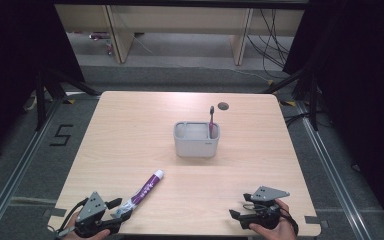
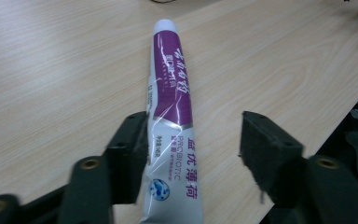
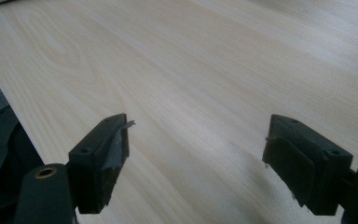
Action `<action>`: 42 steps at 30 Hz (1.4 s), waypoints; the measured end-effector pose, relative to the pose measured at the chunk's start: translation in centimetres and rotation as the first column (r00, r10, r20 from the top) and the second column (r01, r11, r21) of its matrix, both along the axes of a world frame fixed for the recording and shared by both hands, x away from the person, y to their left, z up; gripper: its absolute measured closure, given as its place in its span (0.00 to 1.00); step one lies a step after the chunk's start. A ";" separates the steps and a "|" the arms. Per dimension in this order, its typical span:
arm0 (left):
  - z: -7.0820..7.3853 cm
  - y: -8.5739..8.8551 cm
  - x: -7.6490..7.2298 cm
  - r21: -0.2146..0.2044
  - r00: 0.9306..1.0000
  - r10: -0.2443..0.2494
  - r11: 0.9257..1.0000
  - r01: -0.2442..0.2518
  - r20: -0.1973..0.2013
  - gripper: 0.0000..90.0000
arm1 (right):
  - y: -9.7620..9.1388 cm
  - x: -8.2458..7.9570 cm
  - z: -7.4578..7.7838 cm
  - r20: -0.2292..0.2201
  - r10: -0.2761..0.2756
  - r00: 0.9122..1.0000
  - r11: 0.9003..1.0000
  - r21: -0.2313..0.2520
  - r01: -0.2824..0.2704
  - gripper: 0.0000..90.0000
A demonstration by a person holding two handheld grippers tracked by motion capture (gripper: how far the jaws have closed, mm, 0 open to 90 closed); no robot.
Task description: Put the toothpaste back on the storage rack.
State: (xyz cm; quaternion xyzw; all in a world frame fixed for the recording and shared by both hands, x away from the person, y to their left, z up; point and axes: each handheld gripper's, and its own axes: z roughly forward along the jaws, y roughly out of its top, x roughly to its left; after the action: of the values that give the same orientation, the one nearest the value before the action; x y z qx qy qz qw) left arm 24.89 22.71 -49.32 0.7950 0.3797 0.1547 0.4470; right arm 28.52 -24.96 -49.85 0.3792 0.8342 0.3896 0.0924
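I am seeing the purple-and-white toothpaste tube lying flat on the light wooden worktop, its crimped end sitting between my left gripper's wide-spread fingers, one touching its side. Beyond the fingertips, the grey plastic caddy is holding a purple toothbrush upright. My right gripper is hovering over bare worktop, fingers wide.

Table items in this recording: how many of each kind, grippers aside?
Toothpaste tube: 1, lying flat between the open jaws of the left gripper.
Toothbrush: 1, standing in the holder.
Grey holder: 1.
Total: 3.
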 end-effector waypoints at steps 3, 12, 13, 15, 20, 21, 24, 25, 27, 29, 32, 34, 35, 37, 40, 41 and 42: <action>-0.1 -0.4 -0.1 0.021 1.000 -0.020 1.000 0.020 0.015 0.71 | 0.0 0.0 0.0 0.000 0.007 1.000 1.000 -0.001 -0.007 0.25; -0.6 -1.2 0.1 0.070 0.997 -0.072 0.995 0.072 -0.004 0.99 | 0.1 -0.2 0.2 0.023 0.004 1.000 1.000 -0.010 -0.004 0.26; -0.6 -1.2 0.1 0.067 0.998 -0.061 0.996 0.062 -0.010 1.00 | 0.2 -0.2 0.1 0.015 0.011 1.000 1.000 -0.003 -0.011 0.26; -0.6 -0.9 0.3 0.099 0.997 -0.074 0.992 0.074 -0.009 1.00 | 0.2 -0.2 0.1 0.011 0.012 1.000 1.000 0.001 -0.012 0.26; -0.9 -1.2 0.4 0.103 0.996 -0.088 0.991 0.090 -0.023 1.00 | 0.2 -0.1 0.1 -0.014 0.038 0.999 0.999 0.015 -0.037 0.26; -0.9 -1.2 0.4 0.103 0.996 -0.088 0.991 0.090 -0.023 1.00 | 0.2 -0.1 0.1 -0.014 0.038 0.999 0.999 0.015 -0.037 0.26; -1.1 -1.2 0.6 0.117 0.996 -0.089 0.989 0.092 -0.029 1.00 | 0.2 -0.1 0.1 -0.013 0.036 0.999 0.999 0.015 -0.036 0.26; -1.1 -1.2 0.8 0.121 0.995 -0.094 0.988 0.098 -0.036 1.00 | 0.3 -0.3 0.1 -0.019 0.015 1.000 1.000 0.018 -0.015 0.26; -1.1 -1.1 0.9 0.136 0.994 -0.095 0.986 0.100 -0.045 1.00 | 0.1 -0.3 0.2 0.019 0.009 1.000 1.000 -0.002 -0.009 0.26; -1.3 -1.1 1.1 0.144 0.994 -0.095 0.984 0.100 -0.046 1.00 | 0.2 -0.5 0.2 -0.011 0.001 1.000 1.000 0.014 -0.001 0.26; -1.3 -1.2 1.1 0.140 0.993 -0.103 0.984 0.109 -0.052 1.00 | 0.2 -0.5 0.3 -0.026 0.005 1.000 1.000 0.019 -0.004 0.26; -1.4 -1.1 1.2 0.156 0.993 -0.106 0.981 0.113 -0.053 1.00 | 0.0 -0.2 0.2 -0.015 0.036 0.999 0.999 0.020 -0.036 0.26; -1.4 -1.2 1.2 0.150 0.993 -0.105 0.982 0.112 -0.054 1.00 | 0.0 -0.2 0.2 -0.015 0.036 0.999 0.999 0.020 -0.036 0.26; -1.3 -1.0 1.1 0.165 0.994 -0.095 0.981 0.102 -0.047 1.00 | 0.0 -0.2 0.2 -0.010 0.029 1.000 0.999 0.018 -0.029 0.26; -1.3 -0.7 1.3 0.172 0.996 -0.081 0.981 0.087 -0.043 1.00 | 0.1 -0.4 0.2 -0.004 0.021 1.000 1.000 0.009 -0.021 0.27; -1.3 -0.7 1.4 0.171 0.995 -0.082 0.981 0.089 -0.047 1.00 | 0.0 -0.2 0.2 -0.016 0.039 0.999 0.999 0.018 -0.039 0.27; -1.4 -0.6 1.5 0.166 0.996 -0.080 0.982 0.086 -0.041 1.00 | 0.0 -0.2 0.2 -0.016 0.039 0.999 0.999 0.018 -0.039 0.27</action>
State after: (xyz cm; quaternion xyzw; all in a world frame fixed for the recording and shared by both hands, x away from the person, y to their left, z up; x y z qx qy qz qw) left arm 26.40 22.14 -50.71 0.8476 0.3394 0.1536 0.3780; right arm 28.30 -24.95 -49.68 0.3667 0.8388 0.3954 0.0746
